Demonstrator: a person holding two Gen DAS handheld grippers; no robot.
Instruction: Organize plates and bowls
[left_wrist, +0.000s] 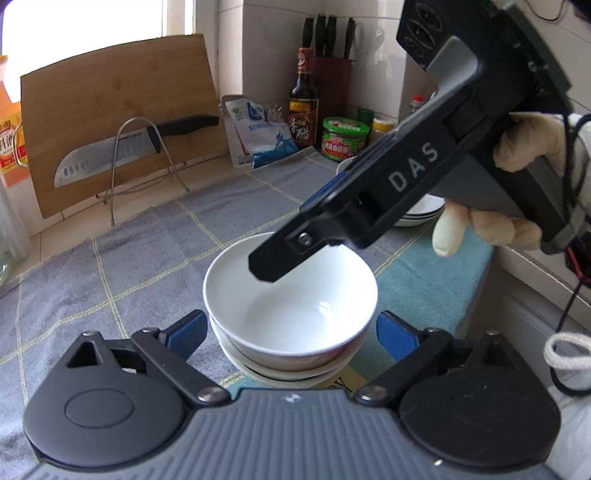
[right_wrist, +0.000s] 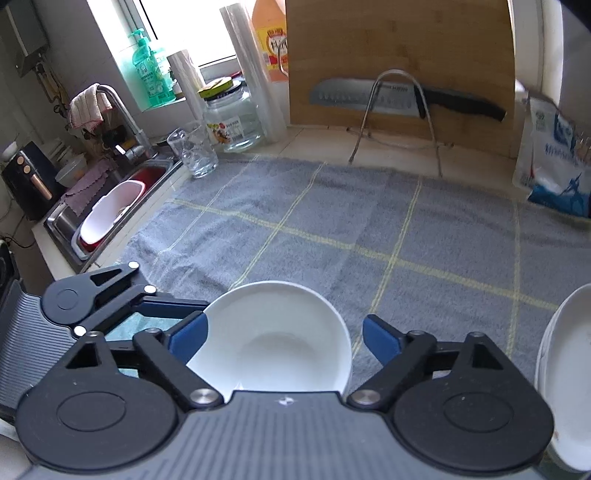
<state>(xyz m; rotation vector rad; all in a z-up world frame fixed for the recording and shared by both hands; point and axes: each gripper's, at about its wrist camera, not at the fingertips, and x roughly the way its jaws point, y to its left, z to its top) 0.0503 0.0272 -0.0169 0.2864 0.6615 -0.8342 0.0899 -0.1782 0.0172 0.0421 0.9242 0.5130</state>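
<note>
The left gripper (left_wrist: 291, 330) stood with its blue fingers (left_wrist: 188, 328) spread wide, one on each side of a stack of white bowls (left_wrist: 291, 302) at the lower middle of the frame; I could not tell whether the pads touched the bowl. The right gripper (right_wrist: 282, 338) was also spread apart, its fingers (right_wrist: 190, 338) on both sides of the top bowl, seen from above in its own view. In the left wrist view this right gripper came down from the upper right, held in a gloved hand (left_wrist: 517, 184), and its black tip hung over the bowl's rim. The stack sat on a grey checked cloth (right_wrist: 332, 229). A pile of white plates (left_wrist: 421, 212) lay behind the right gripper, near the right edge of the cloth. Farther back, a knife (right_wrist: 399, 98) rested on a wire stand in front of a wooden cutting board (left_wrist: 118, 110), and a dark sauce bottle (left_wrist: 303, 99) stood at the upper middle
</note>
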